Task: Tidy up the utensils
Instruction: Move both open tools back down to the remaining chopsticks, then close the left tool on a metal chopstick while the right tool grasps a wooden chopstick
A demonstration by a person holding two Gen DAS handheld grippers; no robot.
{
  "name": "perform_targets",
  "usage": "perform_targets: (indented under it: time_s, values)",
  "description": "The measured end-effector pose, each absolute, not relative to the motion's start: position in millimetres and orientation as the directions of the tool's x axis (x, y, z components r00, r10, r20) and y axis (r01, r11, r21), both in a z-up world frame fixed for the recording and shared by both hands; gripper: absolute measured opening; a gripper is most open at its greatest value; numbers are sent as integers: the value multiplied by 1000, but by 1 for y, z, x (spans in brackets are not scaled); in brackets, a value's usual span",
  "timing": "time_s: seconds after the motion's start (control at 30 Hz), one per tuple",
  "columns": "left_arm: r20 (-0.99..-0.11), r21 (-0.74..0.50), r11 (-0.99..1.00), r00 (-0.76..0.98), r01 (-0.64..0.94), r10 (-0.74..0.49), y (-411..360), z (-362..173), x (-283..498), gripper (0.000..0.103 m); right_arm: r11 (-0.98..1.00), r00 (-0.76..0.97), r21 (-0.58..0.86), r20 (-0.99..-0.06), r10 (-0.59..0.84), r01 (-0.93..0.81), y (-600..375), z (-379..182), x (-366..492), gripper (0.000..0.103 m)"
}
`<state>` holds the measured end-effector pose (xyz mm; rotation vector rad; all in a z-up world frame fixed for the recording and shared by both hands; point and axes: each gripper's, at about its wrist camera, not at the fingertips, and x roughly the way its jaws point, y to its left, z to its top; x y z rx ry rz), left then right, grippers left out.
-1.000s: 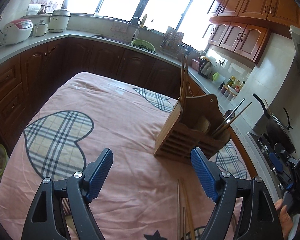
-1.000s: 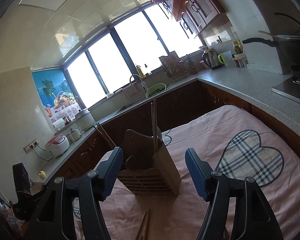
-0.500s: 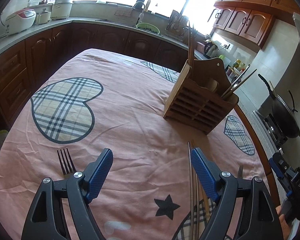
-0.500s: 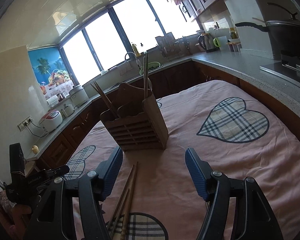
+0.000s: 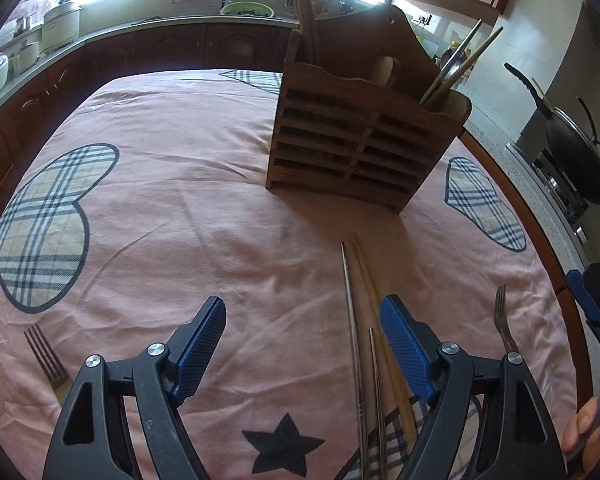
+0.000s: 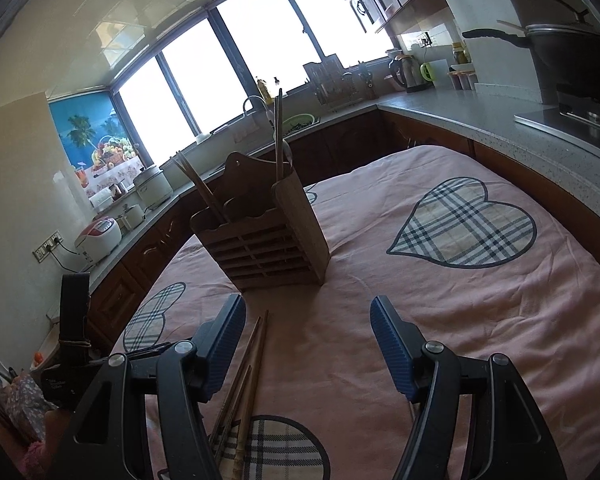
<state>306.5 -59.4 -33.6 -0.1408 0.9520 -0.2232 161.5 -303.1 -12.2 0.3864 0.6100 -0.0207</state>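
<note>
Both grippers are staying wide open, holding nothing: left gripper (image 5: 302, 346), right gripper (image 6: 308, 346). Chopsticks (image 5: 354, 320) are lying low and right of middle, below the wooden holder (image 5: 360, 140).

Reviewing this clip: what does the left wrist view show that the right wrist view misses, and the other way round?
Only the left wrist view: a dark fork on the cloth at lower left, a silver fork at right, a black star print, and the left tongs, open and empty.

Only the right wrist view: the fruit poster, the kettle, and the right tongs, open and empty.

Both: the wooden holder with utensils standing in it, loose chopsticks lying in front of it, and the pink cloth.
</note>
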Motion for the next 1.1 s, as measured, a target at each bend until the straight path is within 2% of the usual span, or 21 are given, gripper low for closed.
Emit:
perform_targets:
  time_s: [0.27,0.37,0.47,0.53,0.57,0.63,0.73,0.83,0.9,1.0,1.07,1.1]
  values:
    - [-828,-172,973,513,153,-227,-81,-56,347,71,919,810,359,-581,83,163,-317,-20,175,68]
    - [-847,-144,975,488,170,-211,-90,-68,356,57,914,802,369,-590,92,167,-320,-25,183,68]
    - [-840,-86,979,516,184,-171,-95,-71,356,51,913,795,376,-597,107,159,-316,-29,191,68]
    - [-837,-90,975,515,204,-185,-94,-73,354,38,913,788,380,-603,124,147,-311,-32,198,68]
    - [-837,-98,972,510,215,-197,-91,-73,353,35,914,783,381,-607,133,140,-308,-34,203,68]
    - [-840,-119,964,494,236,-225,-80,-73,346,20,915,768,386,-620,161,119,-301,-40,213,67]
    - [-845,-153,954,467,257,-261,-63,-73,337,10,923,732,374,-654,194,90,-287,-49,229,65]
    - [-848,-131,951,465,281,-254,-48,-73,326,9,931,685,363,-691,232,50,-273,-60,244,58]
    - [-852,-140,947,453,289,-264,-40,-72,323,9,938,653,346,-716,247,24,-262,-67,252,45]
    - [-853,-176,951,444,254,-276,-28,-68,322,9,949,613,316,-748,254,-7,-248,-78,263,42]
    - [-850,-197,957,450,212,-274,-20,-66,324,16,953,590,301,-766,254,-20,-241,-84,271,39]
    - [-846,-214,959,456,186,-277,-17,-64,323,23,955,578,294,-775,255,-26,-238,-87,274,38]
